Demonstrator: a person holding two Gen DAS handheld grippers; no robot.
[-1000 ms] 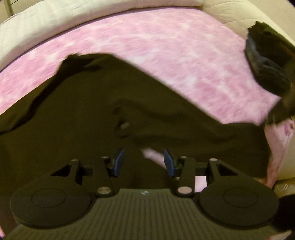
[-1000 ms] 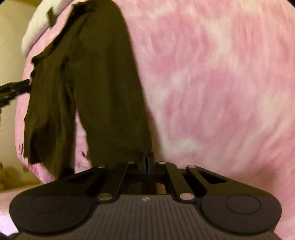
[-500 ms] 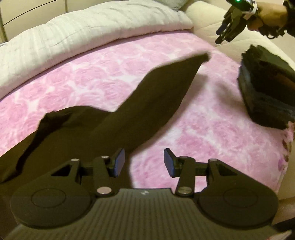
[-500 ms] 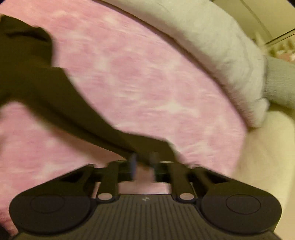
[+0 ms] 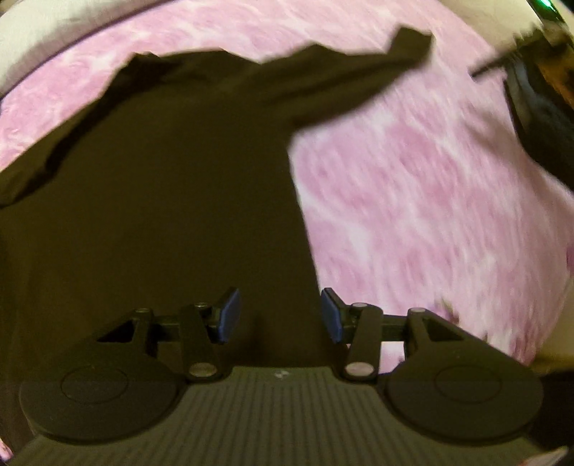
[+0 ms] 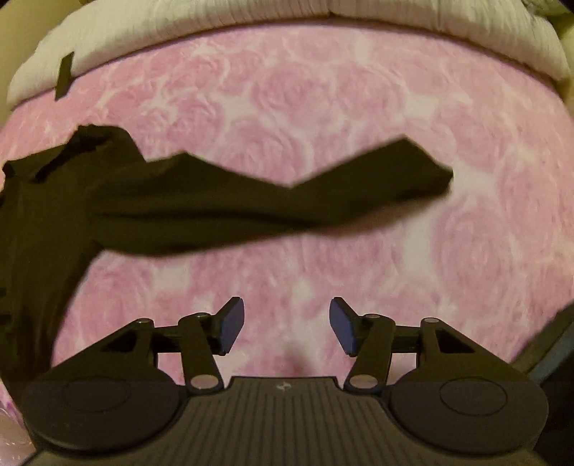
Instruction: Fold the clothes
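A dark olive long-sleeved garment [image 5: 161, 200] lies spread on the pink rose-patterned bed cover [image 5: 412, 200]. Its body fills the left and middle of the left wrist view, and one sleeve [image 5: 366, 75] stretches out to the upper right. My left gripper [image 5: 279, 315] hovers open just over the garment's right edge, with nothing between its blue pads. In the right wrist view the sleeve [image 6: 272, 200] runs across the cover from the garment body [image 6: 39, 233] at left. My right gripper [image 6: 286, 324] is open over bare cover, short of the sleeve.
A white quilt [image 6: 323, 14] lies rolled along the far side of the bed. A stack of dark folded clothes [image 5: 538, 118] sits at the right edge of the left wrist view. A small dark strip [image 6: 64, 75] rests on the quilt at far left.
My right gripper has opened and let go of the sleeve, which now lies stretched out on the cover. My left gripper has swung back low over the garment body.
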